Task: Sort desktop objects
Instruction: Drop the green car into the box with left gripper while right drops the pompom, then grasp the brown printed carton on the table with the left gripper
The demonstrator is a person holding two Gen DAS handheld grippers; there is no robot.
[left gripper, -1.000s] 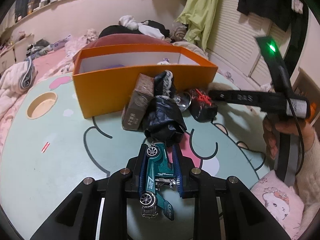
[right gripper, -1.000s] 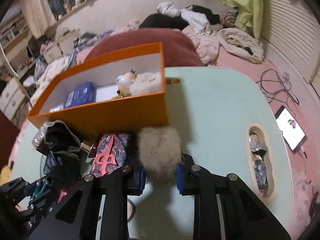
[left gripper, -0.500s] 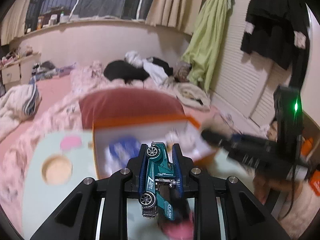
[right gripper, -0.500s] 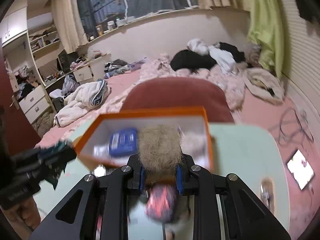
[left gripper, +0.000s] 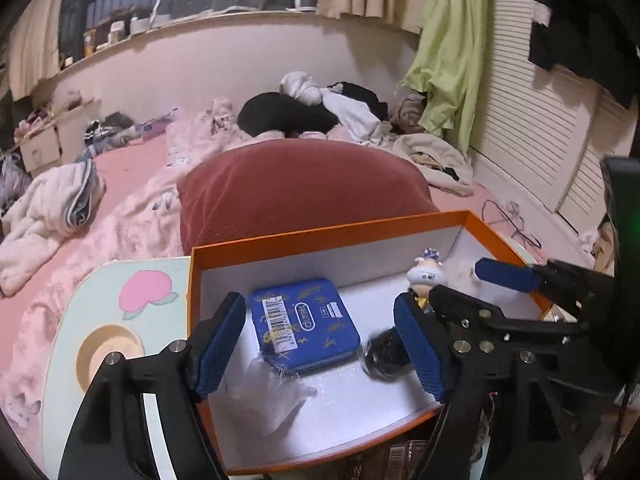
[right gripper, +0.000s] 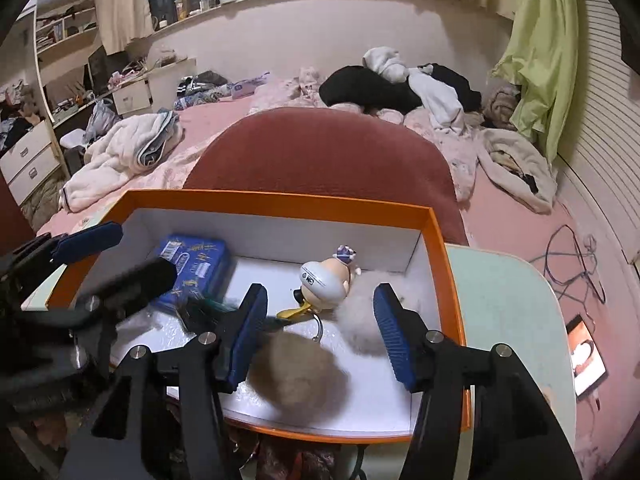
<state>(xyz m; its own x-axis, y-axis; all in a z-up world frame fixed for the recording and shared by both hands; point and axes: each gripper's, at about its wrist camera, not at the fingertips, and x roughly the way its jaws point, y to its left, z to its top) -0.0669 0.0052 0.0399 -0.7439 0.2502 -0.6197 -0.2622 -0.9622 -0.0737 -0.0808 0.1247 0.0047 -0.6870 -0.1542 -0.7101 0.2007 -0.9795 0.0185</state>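
An orange box with a white inside stands on the table. My left gripper hangs open and empty over its left half. A dark blurred object, seemingly the toy car, lies below it; in the right wrist view the teal car shows blurred. My right gripper hangs open over the right half. A blurred brown fur ball sits loose below it on the box floor. Inside also lie a blue tin, a small figurine and a white fluffy ball.
The mint table has a round cup hole at left. A red cushion lies right behind the box. More small objects lie on the table in front of the box. A crinkled clear wrapper lies in the box.
Both grippers rose from the table to above the box and opened. The teal car left my left gripper and the brown fur ball left my right gripper; both are now in the box.
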